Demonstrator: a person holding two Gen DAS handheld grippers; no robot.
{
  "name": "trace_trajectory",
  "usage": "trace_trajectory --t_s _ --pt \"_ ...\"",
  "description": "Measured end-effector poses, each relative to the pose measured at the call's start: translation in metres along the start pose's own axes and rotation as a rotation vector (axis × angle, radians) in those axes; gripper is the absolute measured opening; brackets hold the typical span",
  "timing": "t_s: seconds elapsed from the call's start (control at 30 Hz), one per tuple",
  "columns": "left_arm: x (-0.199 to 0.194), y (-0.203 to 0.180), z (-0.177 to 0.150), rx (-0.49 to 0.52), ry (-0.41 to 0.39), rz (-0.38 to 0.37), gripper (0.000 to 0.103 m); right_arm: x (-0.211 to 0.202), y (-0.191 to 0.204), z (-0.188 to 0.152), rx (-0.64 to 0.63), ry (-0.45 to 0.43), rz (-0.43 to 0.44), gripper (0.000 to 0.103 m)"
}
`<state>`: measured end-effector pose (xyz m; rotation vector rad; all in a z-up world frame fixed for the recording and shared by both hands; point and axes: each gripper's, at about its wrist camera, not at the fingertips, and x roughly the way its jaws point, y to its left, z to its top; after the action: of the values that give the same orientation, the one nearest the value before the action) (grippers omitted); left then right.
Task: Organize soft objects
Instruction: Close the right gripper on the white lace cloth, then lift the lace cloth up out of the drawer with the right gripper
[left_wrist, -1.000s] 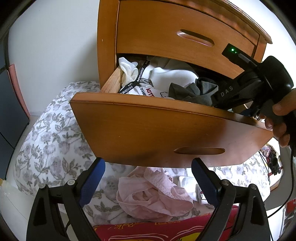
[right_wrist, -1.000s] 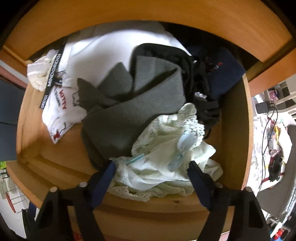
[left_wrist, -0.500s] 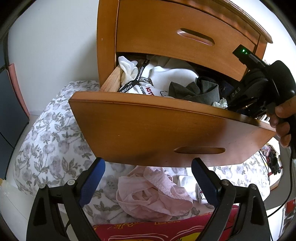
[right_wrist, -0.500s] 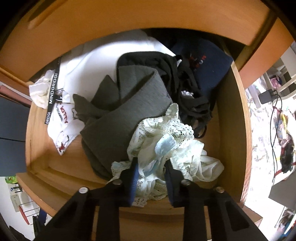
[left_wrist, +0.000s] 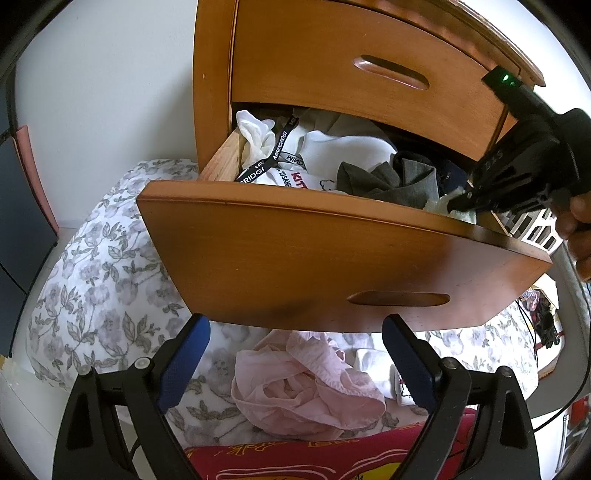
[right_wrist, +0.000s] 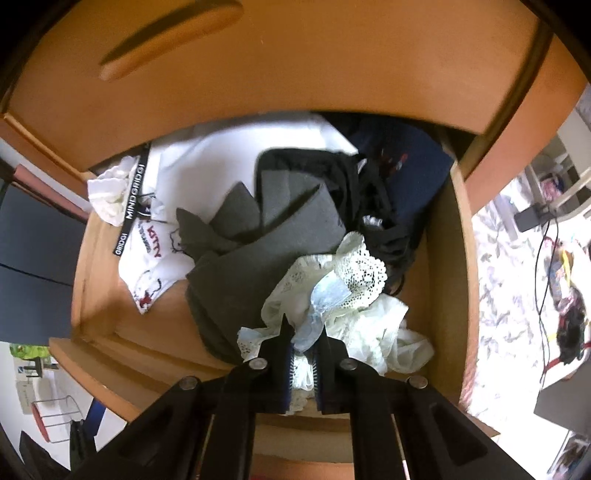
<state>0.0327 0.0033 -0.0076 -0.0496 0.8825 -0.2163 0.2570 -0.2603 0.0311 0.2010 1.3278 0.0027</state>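
A floral-covered bed (left_wrist: 92, 280) lies below an open wooden drawer (left_wrist: 332, 258) stuffed with clothes. A grey garment (right_wrist: 258, 251) fills the drawer's middle, a white lace garment (right_wrist: 343, 295) bunched at its front right. The right hand-held gripper (right_wrist: 303, 343) is closing its jaws on that lace. The left hand-held gripper (left_wrist: 295, 354) stands spread over a pink garment (left_wrist: 306, 384) on the bed.

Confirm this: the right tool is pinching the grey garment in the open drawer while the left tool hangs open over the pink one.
Wrong garment. The right wrist view shows the right tool closing on the white lace garment, not the grey garment. The rest holds.
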Motion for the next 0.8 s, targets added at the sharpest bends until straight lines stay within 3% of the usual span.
trace_trajectory --t_s 0.23,0.8 --pt "0.000 0.000 0.000 0.000 0.001 0.000 0.094 -0.029 -0.004 -0.002 0.020 -0.080 0.034 0.009" --pt "-0.001 0.000 -0.001 0.001 0.001 0.000 0.094 -0.143 0.008 0.007 0.015 -0.380 0.085 0.009"
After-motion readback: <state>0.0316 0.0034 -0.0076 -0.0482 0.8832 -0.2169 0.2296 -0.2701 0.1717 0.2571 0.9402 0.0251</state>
